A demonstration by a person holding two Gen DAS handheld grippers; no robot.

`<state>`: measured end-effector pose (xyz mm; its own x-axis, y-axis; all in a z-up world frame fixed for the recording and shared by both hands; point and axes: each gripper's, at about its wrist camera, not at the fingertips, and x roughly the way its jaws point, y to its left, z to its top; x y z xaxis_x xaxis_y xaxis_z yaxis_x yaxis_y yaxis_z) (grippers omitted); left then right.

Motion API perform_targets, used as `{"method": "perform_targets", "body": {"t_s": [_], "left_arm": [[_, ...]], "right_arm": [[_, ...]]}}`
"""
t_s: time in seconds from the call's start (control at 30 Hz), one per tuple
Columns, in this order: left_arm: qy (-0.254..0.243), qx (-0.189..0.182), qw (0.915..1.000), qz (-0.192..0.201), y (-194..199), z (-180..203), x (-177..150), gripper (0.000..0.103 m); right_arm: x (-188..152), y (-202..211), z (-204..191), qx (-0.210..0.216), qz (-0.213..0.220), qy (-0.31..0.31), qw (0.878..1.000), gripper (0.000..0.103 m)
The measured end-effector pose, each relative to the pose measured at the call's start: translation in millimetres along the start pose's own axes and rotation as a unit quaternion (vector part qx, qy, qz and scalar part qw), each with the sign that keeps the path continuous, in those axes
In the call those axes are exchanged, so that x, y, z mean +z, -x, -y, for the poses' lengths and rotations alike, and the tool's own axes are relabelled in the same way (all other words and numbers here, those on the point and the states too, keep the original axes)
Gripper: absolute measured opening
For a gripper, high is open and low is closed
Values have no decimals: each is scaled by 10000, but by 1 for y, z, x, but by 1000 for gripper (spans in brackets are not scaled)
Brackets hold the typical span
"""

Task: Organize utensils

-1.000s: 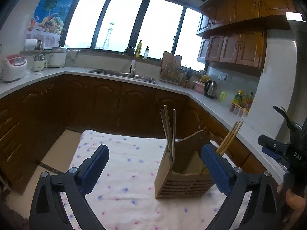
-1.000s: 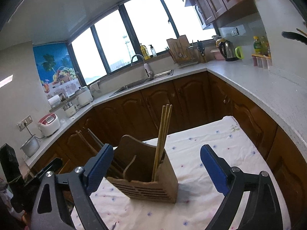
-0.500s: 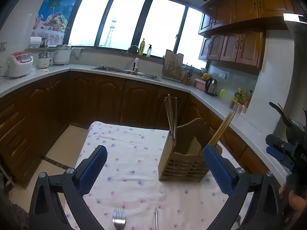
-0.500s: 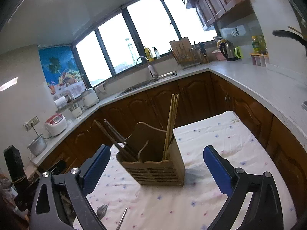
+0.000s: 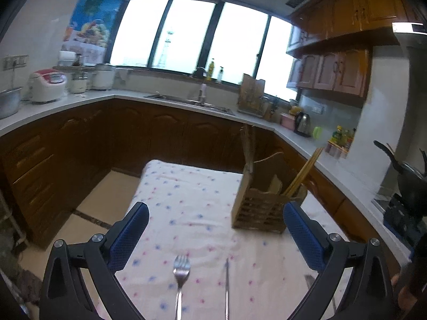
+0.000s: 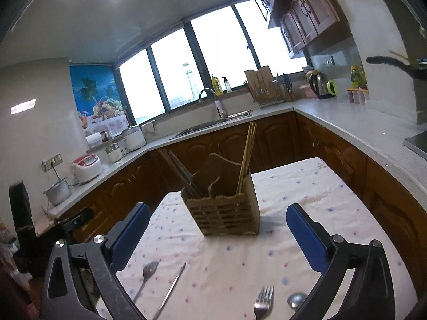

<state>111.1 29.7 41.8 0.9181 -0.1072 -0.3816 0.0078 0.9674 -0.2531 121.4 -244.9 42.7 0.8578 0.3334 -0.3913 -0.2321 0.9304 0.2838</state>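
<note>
A wooden utensil holder (image 5: 263, 205) (image 6: 226, 210) stands on the white spotted tablecloth, with chopsticks (image 5: 304, 172) (image 6: 246, 157) upright in it. A fork (image 5: 181, 269) and a knife (image 5: 226, 285) lie on the cloth in front of my left gripper (image 5: 216, 236), which is open and empty. In the right wrist view a fork (image 6: 145, 273), a knife (image 6: 172, 288), a second fork (image 6: 263, 302) and a spoon (image 6: 296, 300) lie near my right gripper (image 6: 217, 234), open and empty.
The table (image 6: 307, 186) sits inside a U-shaped kitchen with dark wood cabinets (image 5: 165, 133) and a white counter (image 6: 347, 122). A sink (image 6: 218, 122), kettle (image 6: 319, 86), rice cookers (image 5: 48, 85) and a knife rack (image 6: 263, 85) stand on the counter. A pan (image 5: 411, 178) sits at far right.
Both grippers have pulled back and up from the holder. It looks smaller now, and the forks, knife and spoon on the near cloth have come into view.
</note>
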Motion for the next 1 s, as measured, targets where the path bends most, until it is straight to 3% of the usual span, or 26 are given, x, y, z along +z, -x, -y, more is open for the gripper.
{"method": "perform_targets", "body": {"t_s": [0.2, 0.4, 0.53, 1.0], "left_arm": [[91, 151, 9998, 112, 25, -10, -37, 102], [-401, 188, 9990, 45, 45, 1, -67, 102], [-620, 140, 9979, -81, 57, 9, -78, 102], [-766, 200, 9967, 203, 102, 16, -77, 102]], "right_arm": [[-44, 23, -10, -271, 162, 492, 9983, 103], [-78, 34, -14, -395, 117, 750, 9963, 103], [-82, 40, -17, -300, 92, 779, 9965, 103], [-75, 64, -32, -374, 354, 994, 9937, 103]]}}
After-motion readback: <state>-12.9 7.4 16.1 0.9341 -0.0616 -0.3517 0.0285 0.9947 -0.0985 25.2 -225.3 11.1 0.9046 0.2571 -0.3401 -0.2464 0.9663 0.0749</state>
